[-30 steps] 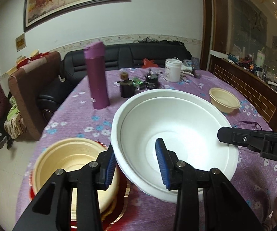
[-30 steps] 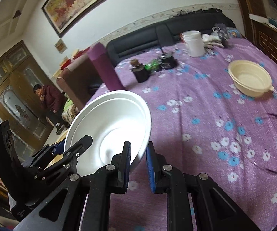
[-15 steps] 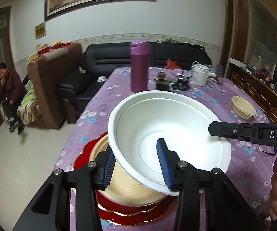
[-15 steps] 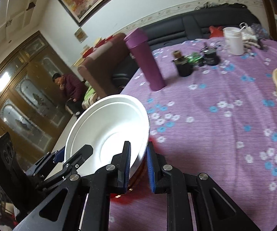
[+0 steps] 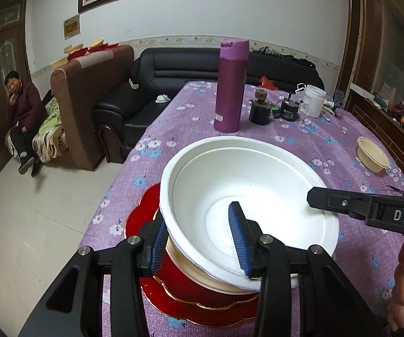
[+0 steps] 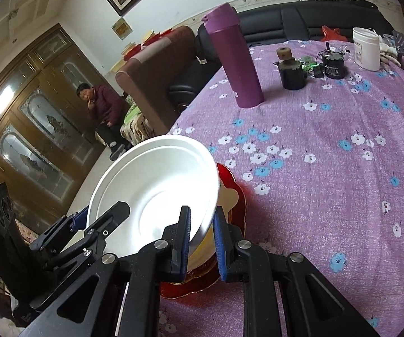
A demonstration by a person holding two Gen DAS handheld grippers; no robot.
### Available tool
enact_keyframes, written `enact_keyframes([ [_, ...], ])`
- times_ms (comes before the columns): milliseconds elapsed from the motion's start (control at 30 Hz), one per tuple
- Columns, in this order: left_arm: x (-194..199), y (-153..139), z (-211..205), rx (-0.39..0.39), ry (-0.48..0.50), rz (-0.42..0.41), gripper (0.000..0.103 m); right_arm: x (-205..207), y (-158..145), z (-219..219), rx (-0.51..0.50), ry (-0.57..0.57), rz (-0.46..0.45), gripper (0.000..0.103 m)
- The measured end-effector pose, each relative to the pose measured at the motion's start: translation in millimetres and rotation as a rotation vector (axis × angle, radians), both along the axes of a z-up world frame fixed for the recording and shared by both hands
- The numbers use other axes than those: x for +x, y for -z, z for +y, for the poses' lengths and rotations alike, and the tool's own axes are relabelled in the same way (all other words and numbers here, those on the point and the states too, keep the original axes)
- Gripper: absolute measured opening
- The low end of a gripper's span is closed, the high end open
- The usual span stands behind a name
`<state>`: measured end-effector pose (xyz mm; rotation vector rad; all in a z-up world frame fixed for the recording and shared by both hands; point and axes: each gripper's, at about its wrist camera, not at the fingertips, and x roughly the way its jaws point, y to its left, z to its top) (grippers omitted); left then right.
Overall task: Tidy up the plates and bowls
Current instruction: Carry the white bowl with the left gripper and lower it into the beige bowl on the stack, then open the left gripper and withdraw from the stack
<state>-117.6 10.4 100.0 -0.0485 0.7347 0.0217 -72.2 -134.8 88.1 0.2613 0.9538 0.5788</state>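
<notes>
A large white bowl (image 5: 258, 185) is held by both grippers, tilted a little. My left gripper (image 5: 199, 241) is shut on its near-left rim, one blue pad inside the bowl and one outside. My right gripper (image 6: 202, 238) is shut on the opposite rim, and its finger shows at the right of the left wrist view. Directly under the white bowl sits a cream bowl (image 5: 193, 272) on stacked red plates (image 5: 143, 221) with gold edges. I cannot tell whether the two bowls touch. In the right wrist view the white bowl (image 6: 157, 185) hides most of the cream bowl (image 6: 227, 193).
On the purple flowered tablecloth (image 5: 300, 146) stand a tall purple flask (image 5: 230, 87), a black pot (image 5: 260, 109), a white jar (image 5: 314, 101) and a small cream bowl (image 5: 373, 154) at the far right. The table edge runs along the left. A person (image 5: 22, 106) sits beyond the sofas.
Both grippers have carried the white bowl to the left across the table. It now hangs over the cream bowl and red plates, which were beside it before.
</notes>
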Motion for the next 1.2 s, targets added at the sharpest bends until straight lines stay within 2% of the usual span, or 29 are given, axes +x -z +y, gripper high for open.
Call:
enact_keyframes([
  [600, 6, 11, 8, -0.006, -0.026, 0.027, 0.040, 3, 14, 8, -0.024, -0.017, 0.023, 0.020],
  [800, 6, 12, 10, -0.009, -0.038, 0.033, 0.043, 2, 13, 7, -0.022, -0.014, 0.026, 0.020],
  [900, 4, 11, 13, -0.011, -0.048, 0.026, 0.050, 2, 12, 7, -0.030, -0.018, 0.015, 0.024],
  [1000, 2, 7, 14, -0.006, -0.057, 0.012, 0.051, -1, 9, 5, -0.034, -0.015, -0.002, 0.032],
  [1200, -3, -5, 11, -0.005, -0.055, -0.015, 0.051, -3, 5, -5, -0.007, -0.005, -0.013, 0.033],
])
